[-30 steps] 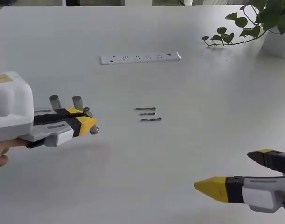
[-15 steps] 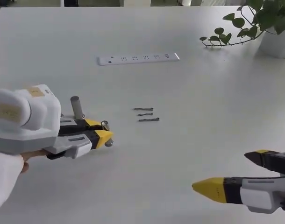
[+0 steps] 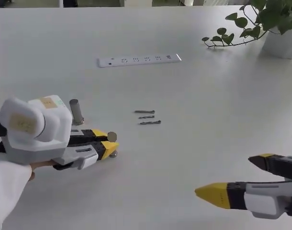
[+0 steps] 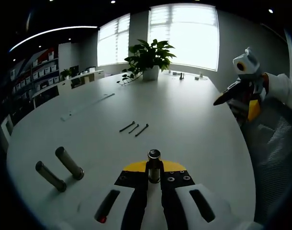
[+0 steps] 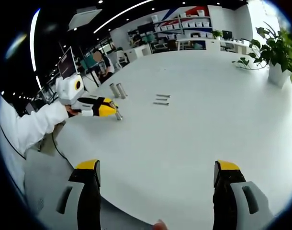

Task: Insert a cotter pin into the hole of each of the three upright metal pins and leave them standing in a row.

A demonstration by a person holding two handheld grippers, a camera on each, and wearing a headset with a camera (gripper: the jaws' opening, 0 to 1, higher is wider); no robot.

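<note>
My left tongs (image 3: 109, 143) clamp one metal pin (image 4: 154, 163), long axis vertical, head up, left of three cotter pins (image 3: 148, 117) lying flat and parallel on the worktop (image 3: 208, 96). My right tongs (image 5: 157, 168) stand apart.

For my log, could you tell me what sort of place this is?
Probably an open office: a long white table with a power strip, a potted plant, and shelves behind.
</note>
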